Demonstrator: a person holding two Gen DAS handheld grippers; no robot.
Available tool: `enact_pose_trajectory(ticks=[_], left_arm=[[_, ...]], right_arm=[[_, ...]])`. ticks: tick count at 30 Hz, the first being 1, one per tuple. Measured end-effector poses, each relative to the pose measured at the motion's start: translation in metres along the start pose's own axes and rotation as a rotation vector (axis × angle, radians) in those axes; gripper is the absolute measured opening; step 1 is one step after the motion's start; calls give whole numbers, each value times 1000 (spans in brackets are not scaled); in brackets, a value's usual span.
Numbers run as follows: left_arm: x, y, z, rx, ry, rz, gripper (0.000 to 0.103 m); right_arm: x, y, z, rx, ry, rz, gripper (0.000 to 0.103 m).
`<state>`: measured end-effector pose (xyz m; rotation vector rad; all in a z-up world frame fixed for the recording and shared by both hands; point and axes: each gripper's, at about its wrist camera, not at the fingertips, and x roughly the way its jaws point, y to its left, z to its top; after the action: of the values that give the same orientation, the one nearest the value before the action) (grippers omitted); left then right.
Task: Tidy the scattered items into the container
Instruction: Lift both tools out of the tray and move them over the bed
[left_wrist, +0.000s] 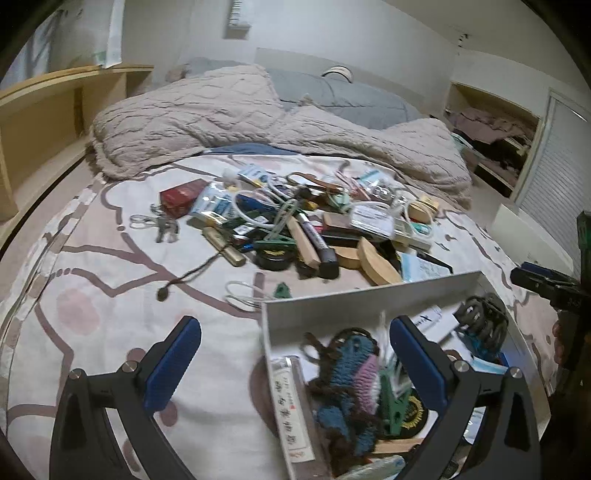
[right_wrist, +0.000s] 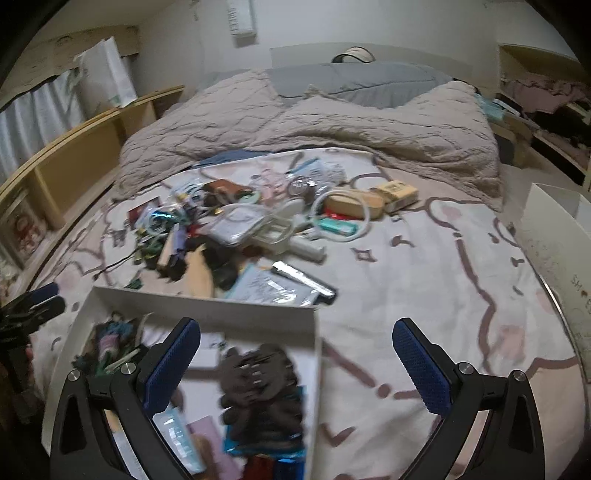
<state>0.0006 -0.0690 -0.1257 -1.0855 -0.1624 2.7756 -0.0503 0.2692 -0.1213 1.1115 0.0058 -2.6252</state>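
Observation:
A white box sits on the bed near me, holding a knitted blue and pink pouch, a dark hair claw, a green clip and packets. Beyond it lies a heap of scattered items: wooden blocks, a marker, cables, keys, a red box. My left gripper hangs open over the box's left wall, empty. My right gripper is open over the box's right wall, empty. The right gripper's tips show at the left wrist view's right edge.
A rumpled beige blanket and grey pillows lie behind the heap. A wooden shelf runs along the left of the bed. A white box lid stands at the right. Bare patterned sheet spreads right of the heap.

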Motion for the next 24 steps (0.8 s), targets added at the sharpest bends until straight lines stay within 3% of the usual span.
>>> enact_pose_trajectory(ticks=[11, 24], left_arm=[[0, 40, 10, -103, -23, 89, 103], [18, 80, 9, -241, 30, 133, 103]], right_arm=[[14, -34, 19, 53, -1, -48, 103], [58, -69, 34, 28, 20, -155, 103]])
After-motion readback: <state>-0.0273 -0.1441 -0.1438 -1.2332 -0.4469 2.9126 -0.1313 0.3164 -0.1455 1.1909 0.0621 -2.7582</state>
